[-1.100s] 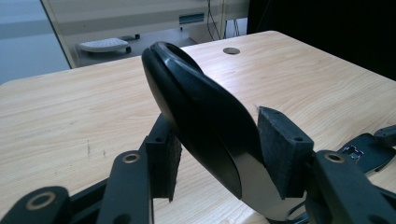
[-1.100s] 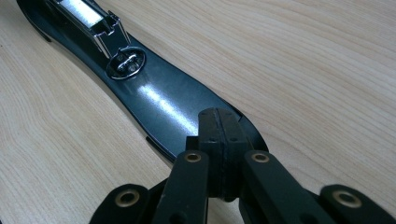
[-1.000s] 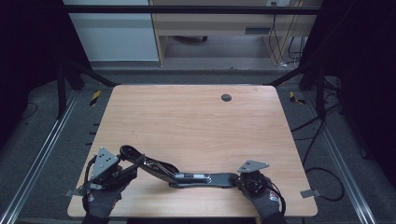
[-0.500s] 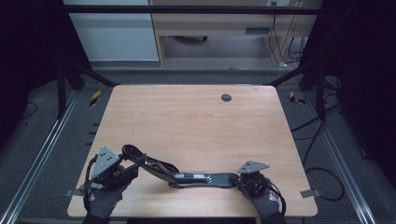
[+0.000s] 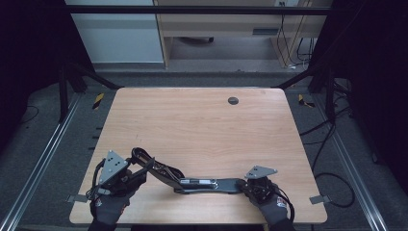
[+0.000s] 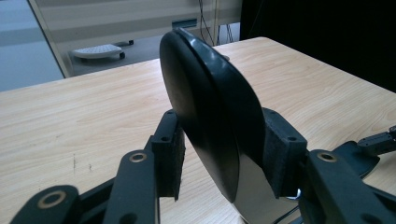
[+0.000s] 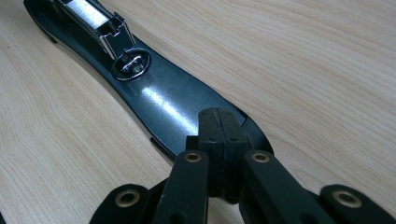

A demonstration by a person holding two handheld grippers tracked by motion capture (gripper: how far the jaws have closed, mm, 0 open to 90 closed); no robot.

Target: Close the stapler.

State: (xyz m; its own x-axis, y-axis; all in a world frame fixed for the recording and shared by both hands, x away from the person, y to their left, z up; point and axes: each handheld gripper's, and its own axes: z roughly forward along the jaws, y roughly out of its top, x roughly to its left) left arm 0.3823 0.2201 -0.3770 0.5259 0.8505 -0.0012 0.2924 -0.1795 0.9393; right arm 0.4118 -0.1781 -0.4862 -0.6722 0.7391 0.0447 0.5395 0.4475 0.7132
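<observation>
One stapler (image 5: 202, 183) lies swung open near the front edge of the table (image 5: 192, 125), between the two grippers. Its base (image 7: 163, 102) rests flat on the wood with the metal staple channel facing up. Its top arm (image 6: 210, 116) slants up and away towards the left.

The left gripper (image 5: 144, 166) has the rounded end of that arm between its pads. Its jaws have just been closing and now grip the arm at a middling width. The right gripper (image 5: 243, 185) has its jaws pressed fully together, holding nothing, with its tip set down on the near end of the base, seemingly pinning it.

The step in hand looks like opening or closing the stapler on its hinge. The next move calls for a firm pinch on the arm and a smooth swing about the hinge. Meanwhile the right tip must keep the base from sliding or lifting.
</observation>
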